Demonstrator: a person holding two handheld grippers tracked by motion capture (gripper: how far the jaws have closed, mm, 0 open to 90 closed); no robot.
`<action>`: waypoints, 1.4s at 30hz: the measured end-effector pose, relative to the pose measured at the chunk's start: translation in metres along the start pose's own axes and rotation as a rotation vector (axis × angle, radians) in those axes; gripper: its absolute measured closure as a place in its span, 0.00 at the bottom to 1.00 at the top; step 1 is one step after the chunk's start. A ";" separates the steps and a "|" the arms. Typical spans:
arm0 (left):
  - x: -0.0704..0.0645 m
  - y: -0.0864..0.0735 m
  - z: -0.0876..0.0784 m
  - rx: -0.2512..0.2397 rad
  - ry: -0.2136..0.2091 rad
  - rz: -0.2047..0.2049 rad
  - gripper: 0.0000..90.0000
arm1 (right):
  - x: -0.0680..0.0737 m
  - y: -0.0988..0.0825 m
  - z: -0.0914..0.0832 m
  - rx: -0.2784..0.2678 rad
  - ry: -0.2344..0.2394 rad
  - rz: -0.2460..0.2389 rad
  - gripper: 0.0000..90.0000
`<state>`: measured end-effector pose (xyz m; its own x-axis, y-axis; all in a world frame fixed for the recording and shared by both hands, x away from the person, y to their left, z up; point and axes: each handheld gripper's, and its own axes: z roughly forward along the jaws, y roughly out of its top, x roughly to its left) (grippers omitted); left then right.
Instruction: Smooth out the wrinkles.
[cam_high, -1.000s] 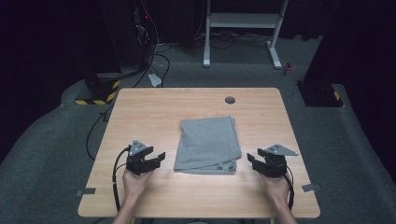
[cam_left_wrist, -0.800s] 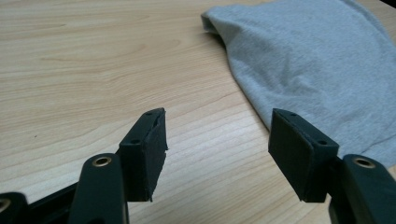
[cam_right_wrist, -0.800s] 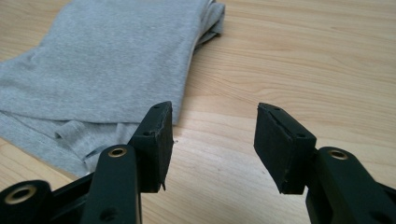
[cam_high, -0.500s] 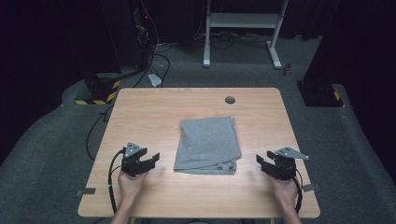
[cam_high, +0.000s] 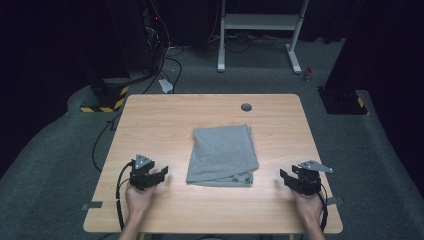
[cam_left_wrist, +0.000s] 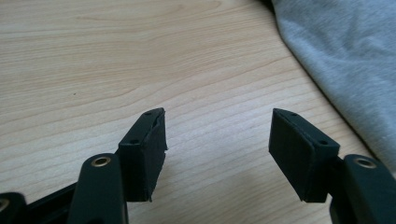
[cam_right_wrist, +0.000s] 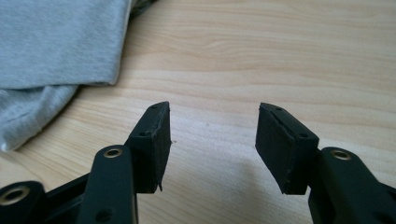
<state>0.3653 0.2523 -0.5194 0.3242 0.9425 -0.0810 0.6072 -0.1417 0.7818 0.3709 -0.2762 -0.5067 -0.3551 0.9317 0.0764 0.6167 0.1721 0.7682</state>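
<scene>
A folded grey cloth (cam_high: 222, 156) lies on the tabletop (cam_high: 165, 120) between the left gripper (cam_high: 159, 174) and right gripper (cam_high: 286, 176), both with fingers parted and empty, the right's having just widened. Pinching opposite near corners together should fold it evenly. The right gripper view reveals layered edges (cam_right_wrist: 42, 105).

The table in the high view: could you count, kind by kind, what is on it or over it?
Folded grey cloth: 1
Black grippers: 2, the left gripper and the right gripper, one on each side of the cloth, both with jaws apart and nothing between them
Total: 3, on the wooden table
</scene>
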 end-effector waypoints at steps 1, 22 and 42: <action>0.001 -0.001 0.000 0.002 0.001 -0.009 0.41 | -0.002 -0.001 0.001 0.007 0.000 0.008 0.49; -0.007 -0.007 0.006 0.050 0.081 0.056 0.34 | -0.008 -0.011 0.011 0.059 -0.095 -0.039 0.40; -0.007 -0.007 0.006 0.054 0.062 0.052 0.30 | -0.007 -0.012 0.010 0.061 -0.089 -0.039 0.36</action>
<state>0.3628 0.2450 -0.5282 0.3114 0.9503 -0.0016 0.6295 -0.2050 0.7495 0.3729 -0.2821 -0.5227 -0.3176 0.9481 -0.0120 0.6464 0.2258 0.7288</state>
